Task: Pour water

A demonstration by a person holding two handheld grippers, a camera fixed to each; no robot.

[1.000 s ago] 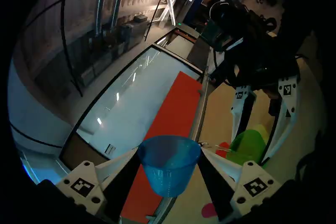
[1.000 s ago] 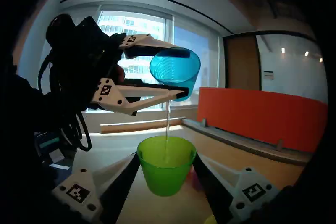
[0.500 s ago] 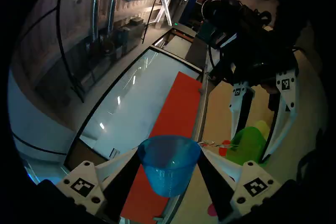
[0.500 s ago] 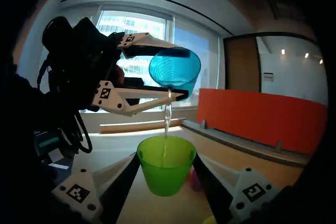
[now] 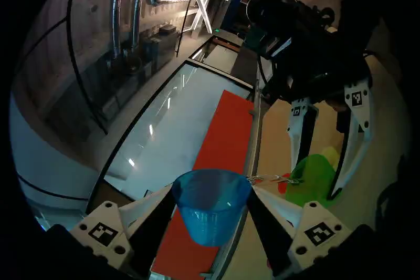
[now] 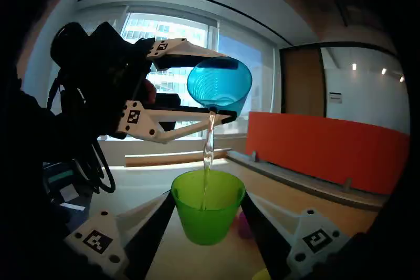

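Water [image 6: 208, 146] streams from a tilted blue cup [image 6: 219, 86], clamped between the left tongs [image 6: 231, 91], into a green cup [image 6: 208, 211] gripped upright by the right tongs [image 6: 208, 197] directly below. Whether the green cup touches the pale surface [image 6: 210, 261] is unclear. An orange panel [image 6: 325, 146] stands beyond.

R gripper [image 6: 208, 197] at bottom centre, fingers pressed on both sides of green cup [image 6: 207, 219]; cup upright. L gripper [image 6: 229, 90] reaches in from upper left, clamped top & bottom on blue cup [image 6: 218, 83], which is tipped w/ mouth toward camera. Thin water stream [image 6: 208, 146] runs from blue cup's low rim into green cup. Orange panel [image 6: 325, 148] at right, bright window [image 6: 168, 33] upper centre.
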